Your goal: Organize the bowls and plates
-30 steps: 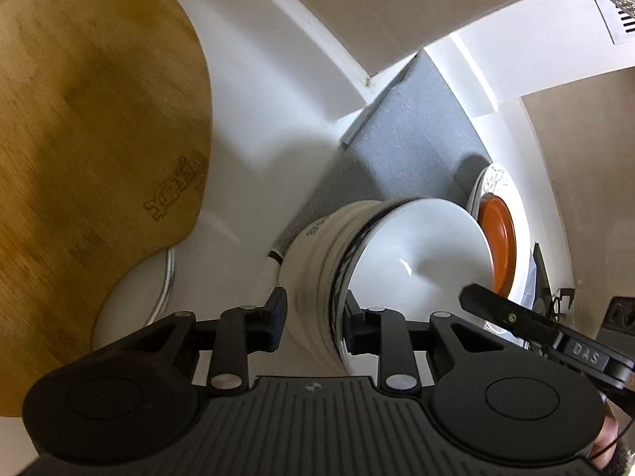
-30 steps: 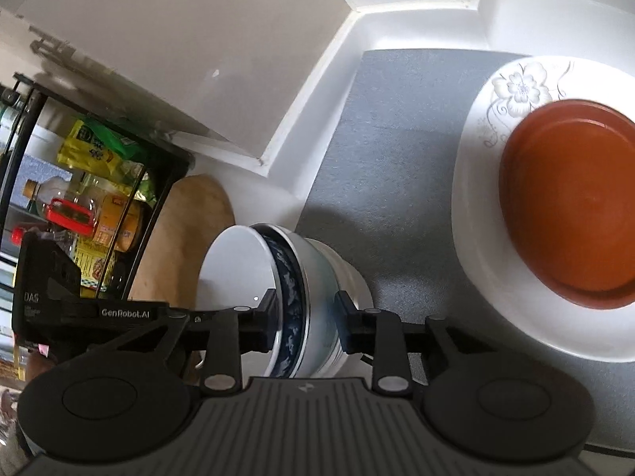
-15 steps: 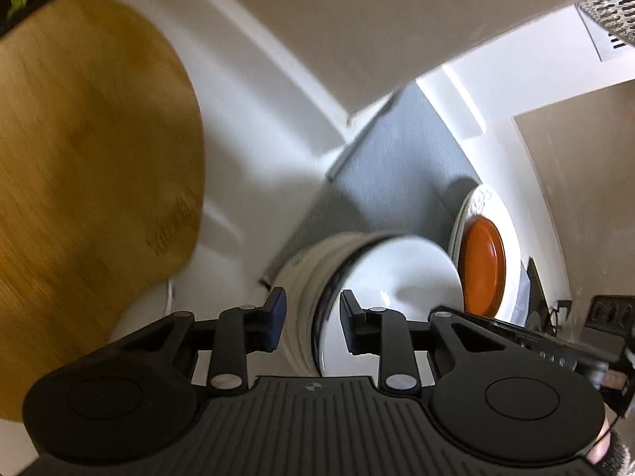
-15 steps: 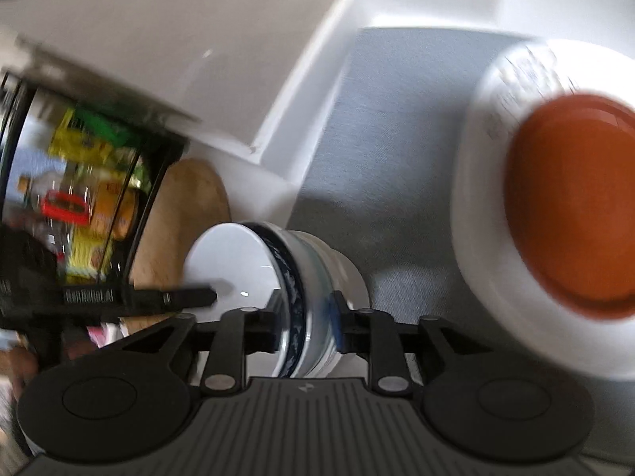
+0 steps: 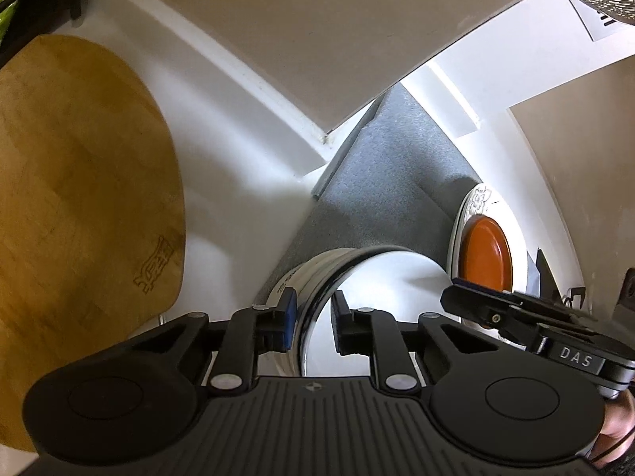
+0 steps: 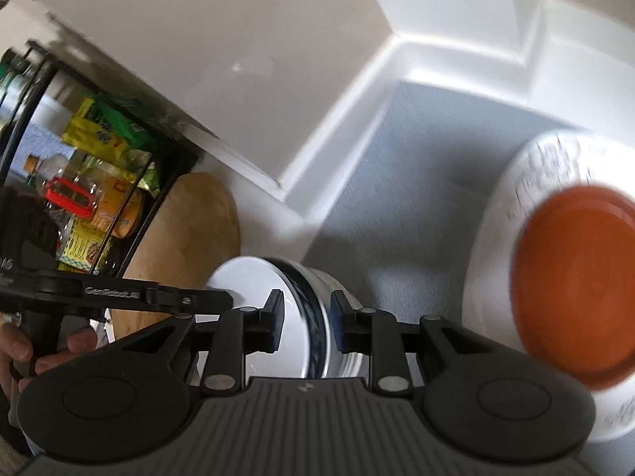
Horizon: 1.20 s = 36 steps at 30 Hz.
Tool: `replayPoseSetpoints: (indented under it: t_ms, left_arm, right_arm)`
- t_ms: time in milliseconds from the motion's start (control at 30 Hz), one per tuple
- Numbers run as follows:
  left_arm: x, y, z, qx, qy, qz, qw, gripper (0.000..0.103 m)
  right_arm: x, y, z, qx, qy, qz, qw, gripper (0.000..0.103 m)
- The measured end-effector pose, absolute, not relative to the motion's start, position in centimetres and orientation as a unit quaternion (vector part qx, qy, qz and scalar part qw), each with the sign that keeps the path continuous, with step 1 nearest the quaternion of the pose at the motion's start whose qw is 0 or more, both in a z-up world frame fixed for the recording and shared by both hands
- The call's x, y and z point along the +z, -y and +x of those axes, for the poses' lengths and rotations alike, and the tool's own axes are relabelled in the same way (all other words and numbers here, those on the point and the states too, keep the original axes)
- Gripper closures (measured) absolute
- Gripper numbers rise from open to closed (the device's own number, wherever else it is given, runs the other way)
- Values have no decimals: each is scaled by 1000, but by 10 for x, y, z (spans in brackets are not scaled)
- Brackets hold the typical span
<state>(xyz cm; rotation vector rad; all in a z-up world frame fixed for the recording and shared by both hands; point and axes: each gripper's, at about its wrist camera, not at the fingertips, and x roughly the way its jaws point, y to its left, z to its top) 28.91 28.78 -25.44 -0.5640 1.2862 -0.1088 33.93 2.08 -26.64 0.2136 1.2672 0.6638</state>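
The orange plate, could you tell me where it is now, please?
The orange plate sits on the white floral plate on the grey mat, right of the bowl stack.

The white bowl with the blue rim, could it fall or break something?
Maybe, in two ways.

1. Each gripper, the left gripper and the right gripper, straddles only the thin rim of the bowl with its jaws, so a stack of bowls could tip or slip.

2. The orange plate on the floral plate sits close by on the gray mat; a swing right could knock it.
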Motion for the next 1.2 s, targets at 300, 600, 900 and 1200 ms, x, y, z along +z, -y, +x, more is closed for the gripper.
replayPoseSetpoints:
  t_ms: [300,600,900,1200]
  left_arm:
    - [-259,-287,297,-50,-601,-257,755,84]
    - [-257,-286,294,-42,-601,-256,756,84]
    - [-251,-284,260,-58,-591,-257,762,83]
    - [-254,-279,260,-52,-593,-261,760,82]
  right_arm:
    - [-285,-18,359,308,-601,112,729,87]
    - [-291,-16,345,289,-599,125,736,81]
    - [-288,6,312,278,-612,155,723,72]
    - [-297,15,303,277,-607,185,722,71]
